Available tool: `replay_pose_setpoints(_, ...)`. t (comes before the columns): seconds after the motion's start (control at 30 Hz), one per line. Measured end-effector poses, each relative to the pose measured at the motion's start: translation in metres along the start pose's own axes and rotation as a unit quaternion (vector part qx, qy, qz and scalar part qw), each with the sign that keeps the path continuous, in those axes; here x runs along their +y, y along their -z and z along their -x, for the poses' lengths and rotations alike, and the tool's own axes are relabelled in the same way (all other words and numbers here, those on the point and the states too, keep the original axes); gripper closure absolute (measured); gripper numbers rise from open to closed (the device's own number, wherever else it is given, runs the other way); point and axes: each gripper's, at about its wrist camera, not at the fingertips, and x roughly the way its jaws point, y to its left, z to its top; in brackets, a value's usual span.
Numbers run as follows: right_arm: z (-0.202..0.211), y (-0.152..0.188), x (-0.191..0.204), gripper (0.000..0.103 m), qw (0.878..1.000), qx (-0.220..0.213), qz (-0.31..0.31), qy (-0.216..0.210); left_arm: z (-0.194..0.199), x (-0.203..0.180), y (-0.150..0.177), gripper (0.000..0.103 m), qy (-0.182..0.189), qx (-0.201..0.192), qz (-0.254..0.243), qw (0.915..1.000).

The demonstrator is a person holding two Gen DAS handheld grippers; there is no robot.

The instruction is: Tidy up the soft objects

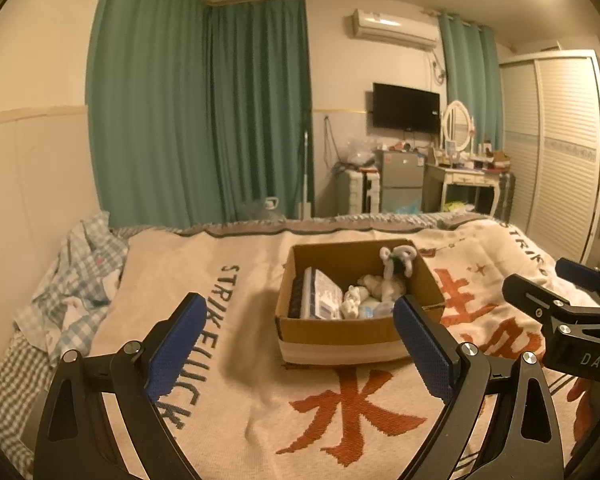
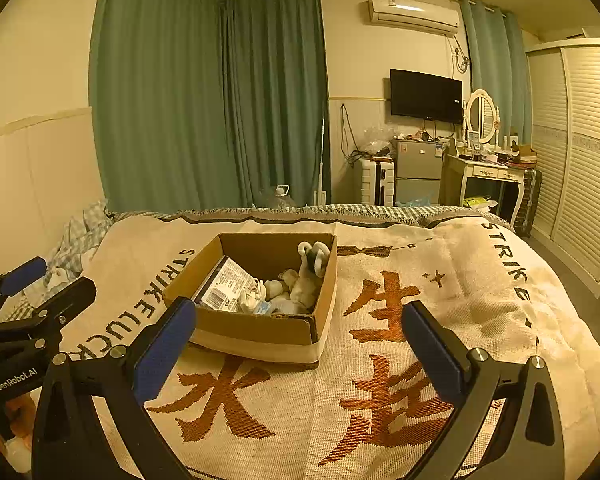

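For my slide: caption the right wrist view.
Open right gripper above the blanket, facing a cardboard box of soft toys.

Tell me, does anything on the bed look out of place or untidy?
Mostly tidy: the soft toys and a packet sit inside the cardboard box on the blanket. Only the checked cloth looks odd, lying crumpled at the bed's left edge. Both grippers, left gripper and right gripper, are open and empty.
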Motion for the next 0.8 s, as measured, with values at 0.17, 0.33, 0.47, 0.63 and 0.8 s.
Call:
replay_pose_setpoints(0.17, 0.0000, 0.0003, 0.0004, 0.000, 1.000, 0.000, 0.001, 0.001, 0.0005, -0.0008, -0.0001, 0.007, 0.000, 0.000, 0.000, 1.0000)
replay_pose_setpoints(0.33, 0.0008, 0.0008, 0.0002, 0.000, 1.000, 0.000, 0.001, 0.000, 0.0004, -0.0007, 0.0001, 0.007, -0.001, 0.000, 0.000, 1.0000)
replay_pose_setpoints(0.47, 0.0003, 0.0005, 0.0004, 0.000, 1.000, 0.000, 0.001, 0.001, 0.0007, -0.0001, 0.0003, 0.007, -0.001, 0.000, 0.000, 1.0000)
replay_pose_setpoints(0.63, 0.0003, 0.0011, -0.0004, 0.000, 1.000, 0.002, 0.000, 0.001, 0.0005, 0.0013, 0.0008, 0.007, -0.002, 0.002, 0.000, 1.0000)
replay_pose_setpoints(0.8, -0.0006, 0.0024, -0.0011, 0.000, 1.000, 0.004, -0.003, 0.002, 0.0007, 0.0039, 0.0003, 0.007, 0.000, 0.004, 0.003, 1.0000)
